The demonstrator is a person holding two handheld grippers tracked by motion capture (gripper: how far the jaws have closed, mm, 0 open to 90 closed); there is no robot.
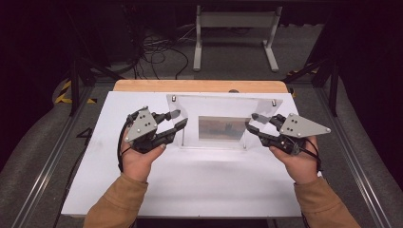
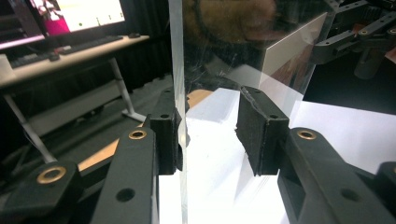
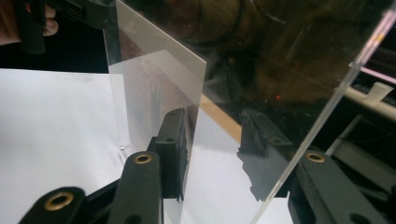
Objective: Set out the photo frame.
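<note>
A clear acrylic picture frame [image 1: 223, 107] stands on the white tabletop [image 1: 190, 180], with a small dark photo [image 1: 222, 128] in its middle and screws at its top corners. My left gripper [image 1: 179, 119] is at the frame's left edge and my right gripper [image 1: 252, 121] at its right edge. In the left gripper view the panel's edge [image 2: 177, 70] runs up between the jaws of the left gripper [image 2: 210, 133]; one pad lies against it and the other stands apart. In the right gripper view the panel [image 3: 261, 70] passes between the right gripper's [image 3: 212, 149] spread jaws, with a gap showing.
A wooden strip [image 1: 199, 85] runs along the table's far edge. Behind it on the grey floor are white table legs [image 1: 235, 21] and loose cables [image 1: 157, 52]. Metal rails flank the table. A desk with a lit monitor [image 2: 70, 14] is in the left gripper view.
</note>
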